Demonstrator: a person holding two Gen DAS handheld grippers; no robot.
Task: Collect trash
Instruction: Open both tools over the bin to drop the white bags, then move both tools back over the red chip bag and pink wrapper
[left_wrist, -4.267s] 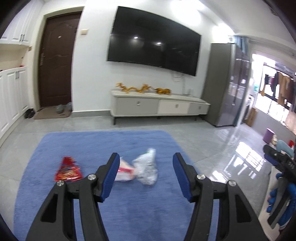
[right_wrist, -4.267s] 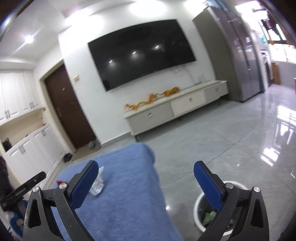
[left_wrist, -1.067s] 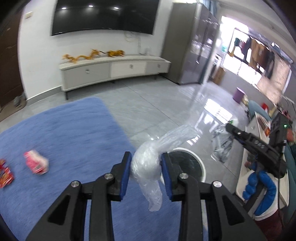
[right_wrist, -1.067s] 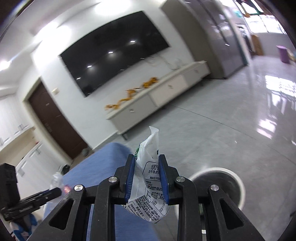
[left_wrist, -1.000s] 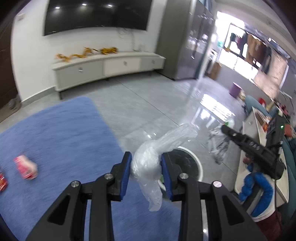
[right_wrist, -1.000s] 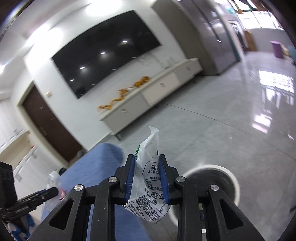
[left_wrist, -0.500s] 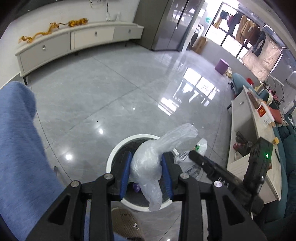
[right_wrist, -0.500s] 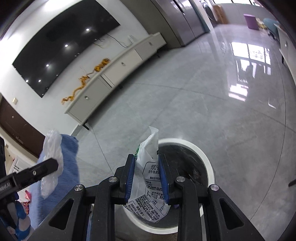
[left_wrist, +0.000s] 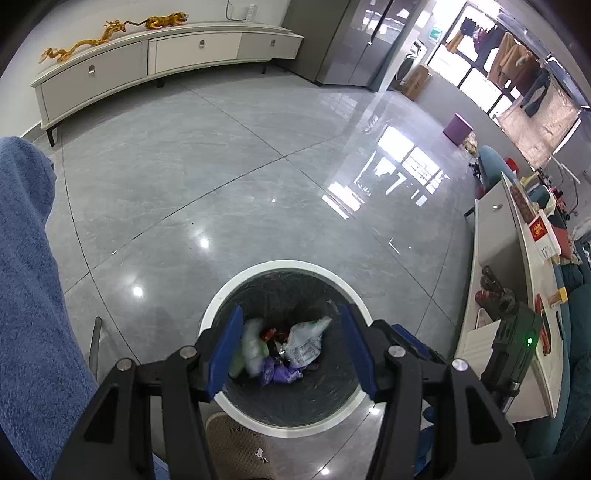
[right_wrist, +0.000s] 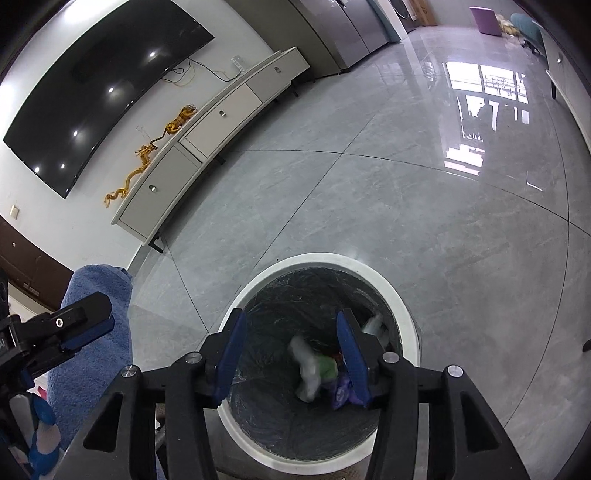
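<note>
A round white-rimmed trash bin (left_wrist: 236, 284) with a dark liner stands on the grey tile floor, also in the right wrist view (right_wrist: 406, 310). Inside lie a clear plastic bag (left_wrist: 251, 345), a printed white wrapper (left_wrist: 304, 341) and purple scraps (left_wrist: 277, 371). My left gripper (left_wrist: 291, 350) is open and empty, right above the bin. My right gripper (right_wrist: 291, 356) is open and empty above the bin too; a white and green wrapper (right_wrist: 312, 367) shows blurred inside the bin below it.
A blue rug (left_wrist: 26, 258) lies left of the bin, also in the right wrist view (right_wrist: 96, 332). A slipper (left_wrist: 236, 446) is by the bin's near edge. A low white TV cabinet (left_wrist: 147, 55) lines the far wall. A white side table (left_wrist: 517, 295) stands at right.
Both grippers have opened over the bin. The clear plastic bag left my left gripper and the printed wrapper left my right gripper; both are now in the bin.
</note>
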